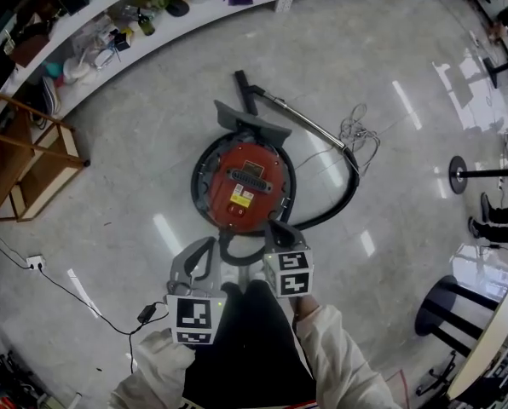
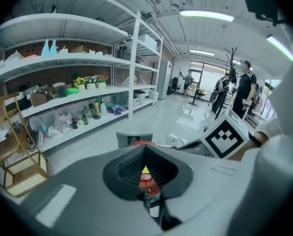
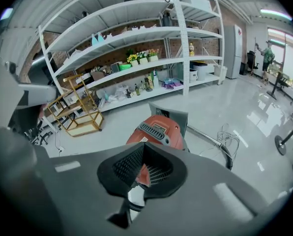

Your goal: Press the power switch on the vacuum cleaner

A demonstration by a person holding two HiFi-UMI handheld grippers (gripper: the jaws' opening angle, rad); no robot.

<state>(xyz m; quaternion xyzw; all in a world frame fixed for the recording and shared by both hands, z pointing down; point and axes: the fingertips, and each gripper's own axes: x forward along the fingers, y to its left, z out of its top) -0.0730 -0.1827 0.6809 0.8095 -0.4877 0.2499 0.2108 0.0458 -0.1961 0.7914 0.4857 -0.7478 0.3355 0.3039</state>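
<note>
Left gripper (image 1: 204,250) and right gripper (image 1: 278,228) are held at near side of red vacuum cleaner (image 1: 244,186); both jaw pairs are closed together, nothing clamped.

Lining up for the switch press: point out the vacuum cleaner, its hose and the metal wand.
vacuum cleaner (image 1: 245,186), head view, red top of its body.
hose (image 1: 355,186), head view, black bend right of the body.
metal wand (image 1: 309,123), head view, middle of the tube.
</note>
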